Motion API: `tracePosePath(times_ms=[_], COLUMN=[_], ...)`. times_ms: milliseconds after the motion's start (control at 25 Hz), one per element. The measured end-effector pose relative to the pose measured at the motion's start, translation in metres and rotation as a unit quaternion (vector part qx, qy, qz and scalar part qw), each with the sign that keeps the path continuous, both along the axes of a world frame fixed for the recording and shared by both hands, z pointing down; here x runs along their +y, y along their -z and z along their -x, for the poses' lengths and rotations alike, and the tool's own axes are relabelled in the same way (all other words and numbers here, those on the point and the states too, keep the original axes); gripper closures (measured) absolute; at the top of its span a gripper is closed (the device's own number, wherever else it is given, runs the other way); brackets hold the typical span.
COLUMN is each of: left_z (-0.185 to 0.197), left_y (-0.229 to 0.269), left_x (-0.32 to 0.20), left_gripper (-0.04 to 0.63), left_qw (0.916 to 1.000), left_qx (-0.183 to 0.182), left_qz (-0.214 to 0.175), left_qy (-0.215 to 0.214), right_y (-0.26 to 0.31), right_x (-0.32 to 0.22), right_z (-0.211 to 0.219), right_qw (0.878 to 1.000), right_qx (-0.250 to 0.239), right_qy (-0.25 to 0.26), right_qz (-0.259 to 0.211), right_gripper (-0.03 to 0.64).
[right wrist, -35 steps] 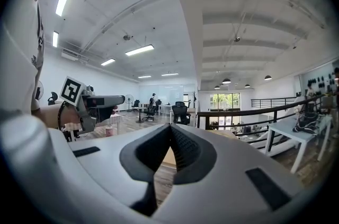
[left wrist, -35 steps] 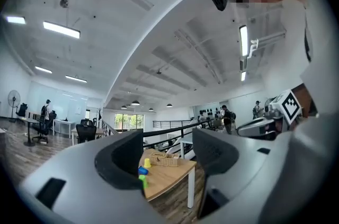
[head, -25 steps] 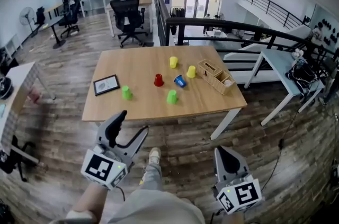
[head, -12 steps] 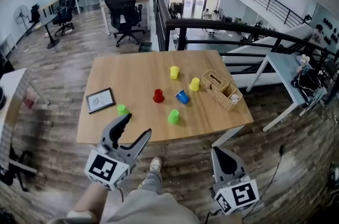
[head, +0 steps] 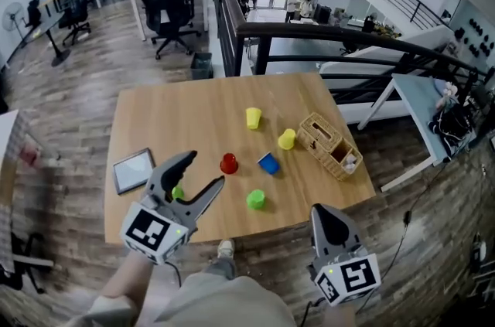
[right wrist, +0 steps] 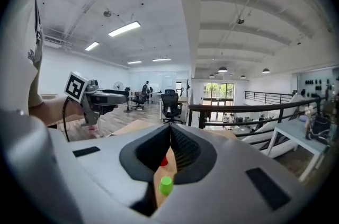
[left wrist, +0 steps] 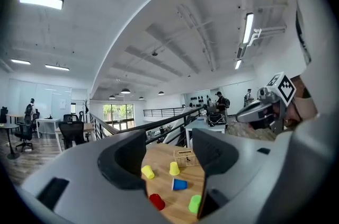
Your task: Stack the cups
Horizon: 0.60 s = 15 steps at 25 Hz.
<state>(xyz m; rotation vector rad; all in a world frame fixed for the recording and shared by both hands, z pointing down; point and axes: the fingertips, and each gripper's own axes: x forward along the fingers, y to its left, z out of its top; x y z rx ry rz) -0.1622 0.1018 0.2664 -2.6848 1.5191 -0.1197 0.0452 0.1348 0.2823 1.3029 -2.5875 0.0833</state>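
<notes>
Several small cups stand upside down or lie on the wooden table (head: pixel 155 117). They are a yellow cup (head: pixel 253 117), a tipped yellow cup (head: pixel 287 138), a red cup (head: pixel 229 163), a blue cup (head: pixel 268 163) on its side, and a green cup (head: pixel 256 199). A second green cup (head: pixel 178 192) peeks out behind my left gripper (head: pixel 203 169), which hangs open and empty over the table's near left edge. My right gripper (head: pixel 325 214) is shut and empty, short of the near edge. In the left gripper view the red cup (left wrist: pixel 157 201) and the blue cup (left wrist: pixel 179 184) show between the jaws.
A wicker basket (head: pixel 330 145) sits at the table's right side and a framed tablet (head: pixel 134 169) at its left. Behind the table runs a black railing (head: pixel 325 35). Office chairs (head: pixel 166 1) stand farther back, and a white table (head: pixel 421 97) to the right.
The table has come closer in the head view. Both grippers have travelled forward towards it, and the left one now overlaps the near edge and part of the left green cup.
</notes>
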Motion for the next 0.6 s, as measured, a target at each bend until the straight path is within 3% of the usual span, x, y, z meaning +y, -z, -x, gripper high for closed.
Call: tracePosePath(times_ms=[160,320,600], left_z=[0.017,0.016,0.007], left_y=[-0.008,-0.016,-0.034], left_x=[-0.043,-0.071,-0.141], left_gripper=[0.313,0.313,0.313], left_qw=[0.9999,0.9987,0.9952], left_qx=[0.004,0.014,-0.005], left_qz=[0.014,0.022,0.053], left_qy=[-0.006,-0.044,-0.082], right_y=[-0.006,-0.017,-0.037], right_x=[-0.045,-0.082,-0.136], right_z=[0.019,0.029,0.019], right_qw=[1.0,1.0,0.999], right_qx=[0.005,0.006,0.018], right_qy=[-0.003,-0.004,0.0], right_qz=[0.006,0.018,0.047], right_gripper=[0.591,0.591,0.591])
